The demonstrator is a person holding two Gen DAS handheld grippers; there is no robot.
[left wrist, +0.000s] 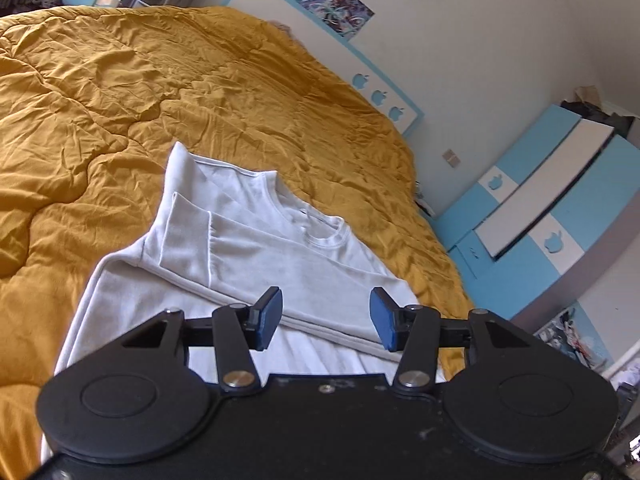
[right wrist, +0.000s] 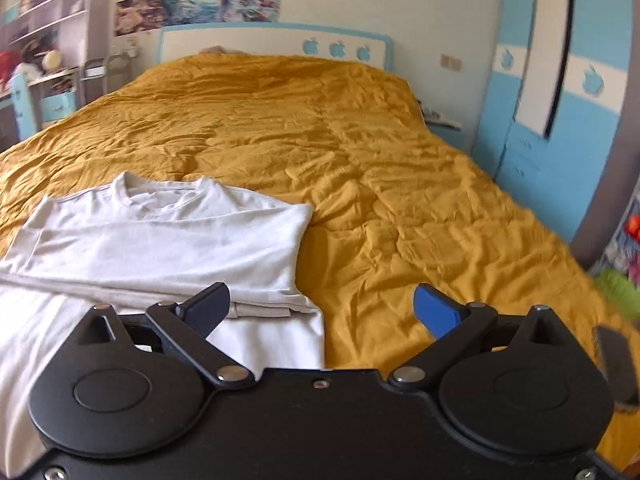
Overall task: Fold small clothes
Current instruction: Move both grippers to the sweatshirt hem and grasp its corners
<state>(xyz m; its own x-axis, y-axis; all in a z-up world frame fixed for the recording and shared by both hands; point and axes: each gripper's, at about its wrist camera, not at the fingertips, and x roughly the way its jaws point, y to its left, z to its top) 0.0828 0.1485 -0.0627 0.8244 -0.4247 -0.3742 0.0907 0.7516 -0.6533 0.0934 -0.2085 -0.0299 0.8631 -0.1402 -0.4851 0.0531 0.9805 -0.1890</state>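
A white long-sleeved top (left wrist: 256, 248) lies on the mustard-yellow bed cover (left wrist: 120, 92), its sleeves folded in across the body and its neckline toward the headboard. My left gripper (left wrist: 326, 316) is open and empty, held above the top's lower half. In the right wrist view the top (right wrist: 160, 240) lies at the lower left on the bed cover (right wrist: 400, 200). My right gripper (right wrist: 322, 306) is wide open and empty, above the top's right edge, one finger over cloth and the other over the cover.
A white and blue headboard (right wrist: 276, 42) stands at the far end of the bed. A blue and white wardrobe (right wrist: 560, 92) is on the right side. A shelf and desk (right wrist: 36, 40) with clutter stand at the far left.
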